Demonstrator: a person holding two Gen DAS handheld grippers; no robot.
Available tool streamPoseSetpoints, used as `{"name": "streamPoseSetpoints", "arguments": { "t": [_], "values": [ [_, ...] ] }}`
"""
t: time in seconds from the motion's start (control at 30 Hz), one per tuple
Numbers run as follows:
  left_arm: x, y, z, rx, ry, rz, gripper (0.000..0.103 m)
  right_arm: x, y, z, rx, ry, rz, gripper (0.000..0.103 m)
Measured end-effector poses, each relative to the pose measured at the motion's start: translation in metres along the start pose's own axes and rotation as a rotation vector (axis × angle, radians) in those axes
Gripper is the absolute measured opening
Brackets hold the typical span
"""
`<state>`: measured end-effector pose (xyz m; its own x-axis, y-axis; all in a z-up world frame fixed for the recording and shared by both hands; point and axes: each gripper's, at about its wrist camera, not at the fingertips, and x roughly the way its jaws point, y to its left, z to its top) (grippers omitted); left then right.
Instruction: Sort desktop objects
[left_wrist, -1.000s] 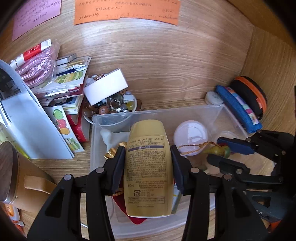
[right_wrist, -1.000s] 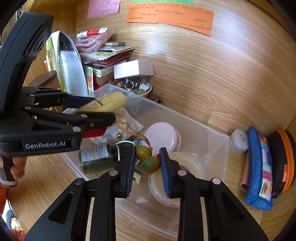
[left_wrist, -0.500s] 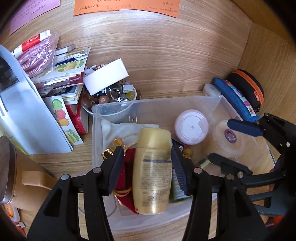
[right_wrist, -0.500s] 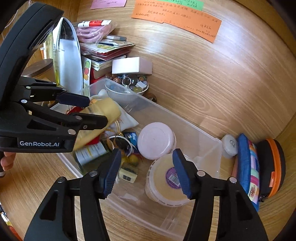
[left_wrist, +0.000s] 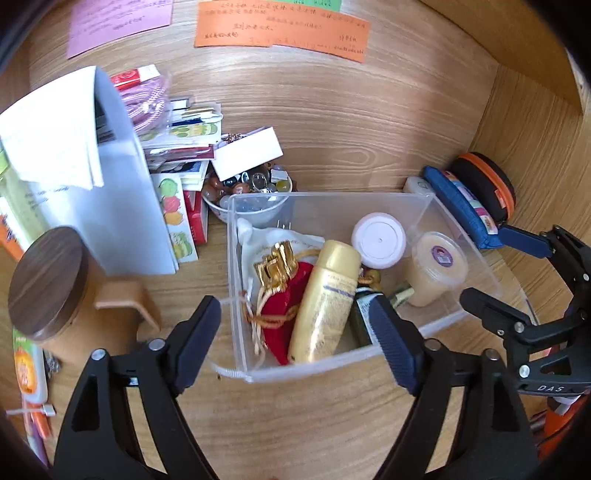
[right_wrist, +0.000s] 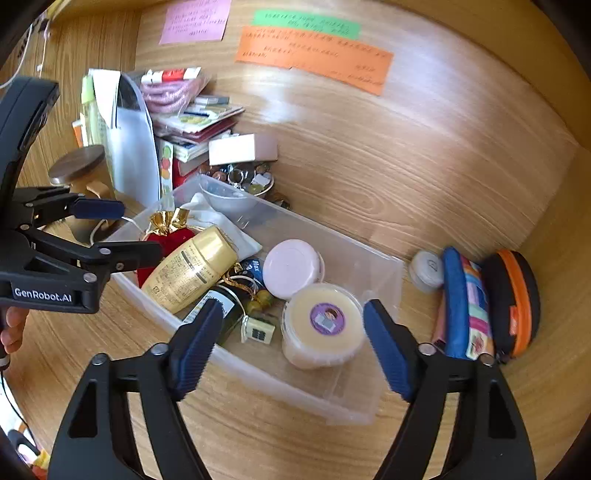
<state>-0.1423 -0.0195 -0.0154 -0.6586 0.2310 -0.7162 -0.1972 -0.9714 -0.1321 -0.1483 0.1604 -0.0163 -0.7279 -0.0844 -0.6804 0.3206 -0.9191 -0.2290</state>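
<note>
Bottle drop was done since a second ago — the gold plastic bottle (left_wrist: 325, 301) that the left gripper (left_wrist: 295, 325) had been pinching lay loose in the clear plastic bin (left_wrist: 332, 363), slanted across a red velvet pouch (left_wrist: 284, 295) with a crinkly gold top. That gripper's fingers were spreading, nothing pressed between them, and it had backed off over the bin's near wall.

Same story on the other side: the right gripper (right_wrist: 291, 339) had been clamped on a small gourd charm (right_wrist: 260, 301), which now sat on the bin floor beside a dark glass bottle (right_wrist: 218, 308). Its fingers were opening too — empty.

Also in the bin: a round white-lidded jar (left_wrist: 378, 240) touching the gold bottle's cap end, and a squat translucent tub (left_wrist: 436, 262) of creamy stuff with a purple sticker. Just beyond the bin's right end a blue fabric pouch (left_wrist: 461, 201) leaned against a black-and-orange zip case (left_wrist: 487, 181).
</note>
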Motion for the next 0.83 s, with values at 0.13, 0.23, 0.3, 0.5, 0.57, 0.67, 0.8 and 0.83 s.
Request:
{"name": "streamPoseSetpoints", "arguments": {
  "t": [0.13,0.23,0.3,0.5,0.57,0.67,0.8,0.83],
  "values": [
    [-0.017,-0.011,-0.01,0.02,-0.043,0.015,0.091,-0.017,0.003,-0.012,0.015,-0.028,-0.044,0.085],
    [-0.029,-0.026,-0.018,0.048,-0.078,0.041,0.096,-0.025,0.006,-0.022,0.015,-0.038,-0.057,0.085],
    [-0.034,-0.035,-0.023,0.066,-0.097,0.068,0.099,-0.03,0.006,-0.028,0.016,-0.037,-0.06,0.085],
    [-0.046,-0.052,-0.039,0.052,-0.168,0.115,0.103,-0.042,-0.003,-0.045,0.071,-0.064,-0.061,0.085],
    [-0.047,-0.053,-0.045,0.035,-0.18,0.113,0.103,-0.046,-0.004,-0.052,0.08,-0.073,-0.076,0.085],
    [-0.043,-0.057,-0.054,0.031,-0.167,0.128,0.103,-0.049,-0.005,-0.064,0.087,-0.081,-0.085,0.086],
    [-0.04,-0.062,-0.062,0.034,-0.169,0.165,0.103,-0.049,-0.007,-0.079,0.102,-0.073,-0.081,0.086],
    [-0.038,-0.062,-0.063,0.029,-0.163,0.166,0.103,-0.048,-0.009,-0.082,0.112,-0.07,-0.074,0.086]
  ]
}}
